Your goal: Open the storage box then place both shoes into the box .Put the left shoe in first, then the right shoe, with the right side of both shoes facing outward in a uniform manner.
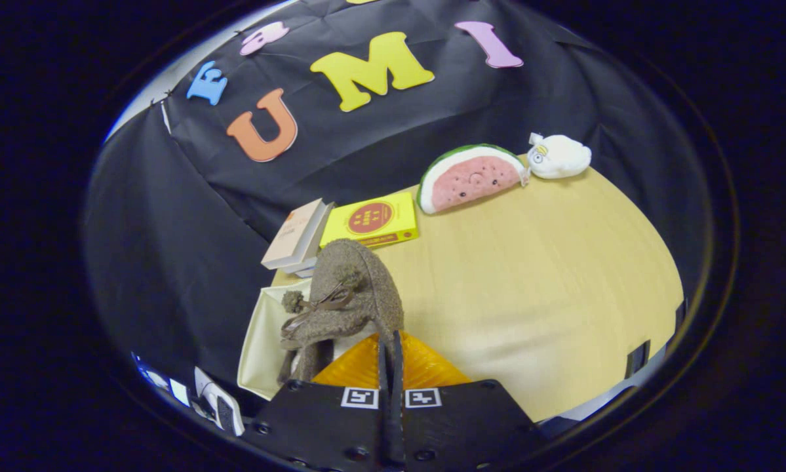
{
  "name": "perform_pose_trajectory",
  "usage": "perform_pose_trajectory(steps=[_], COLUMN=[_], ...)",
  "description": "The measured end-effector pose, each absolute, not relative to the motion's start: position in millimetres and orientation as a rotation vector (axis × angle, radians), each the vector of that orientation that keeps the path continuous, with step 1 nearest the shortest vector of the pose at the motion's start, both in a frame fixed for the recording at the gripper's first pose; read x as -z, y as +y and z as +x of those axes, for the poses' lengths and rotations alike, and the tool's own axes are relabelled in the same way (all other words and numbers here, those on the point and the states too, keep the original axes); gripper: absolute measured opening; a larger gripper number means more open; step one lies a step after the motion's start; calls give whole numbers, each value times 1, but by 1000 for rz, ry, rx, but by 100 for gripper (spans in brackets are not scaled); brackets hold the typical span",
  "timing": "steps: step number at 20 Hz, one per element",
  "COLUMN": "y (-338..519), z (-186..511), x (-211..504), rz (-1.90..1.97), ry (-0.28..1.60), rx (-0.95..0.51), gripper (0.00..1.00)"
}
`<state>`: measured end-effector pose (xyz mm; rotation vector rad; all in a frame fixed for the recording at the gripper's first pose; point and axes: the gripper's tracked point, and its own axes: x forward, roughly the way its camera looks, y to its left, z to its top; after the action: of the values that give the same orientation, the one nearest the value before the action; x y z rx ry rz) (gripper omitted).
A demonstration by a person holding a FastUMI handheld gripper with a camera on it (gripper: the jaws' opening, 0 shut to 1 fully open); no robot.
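— Where's the shoe?
— The brown fuzzy shoe (350, 298) rises just ahead of the gripper (391, 354), over the cream storage box (261, 341)
— Fingers?
— Pinched tight on the shoe's rear edge

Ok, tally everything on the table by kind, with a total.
Shoes: 1, brown shoe pinched in the shut tool
Storage boxes: 1, box
Books: 2, book, yellow book
Plush toys: 2, watermelon, white toy
Total: 6
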<state>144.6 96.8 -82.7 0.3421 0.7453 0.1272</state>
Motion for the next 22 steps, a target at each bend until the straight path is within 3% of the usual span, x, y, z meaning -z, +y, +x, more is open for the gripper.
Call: perform_pose_trajectory(steps=[11,17,22], y=[244,255,242], z=[159,164,167], x=[113,178,183], rz=[327,188,163], ry=[810,821,724], rx=[-201,-37,76], gripper=[0,0,1])
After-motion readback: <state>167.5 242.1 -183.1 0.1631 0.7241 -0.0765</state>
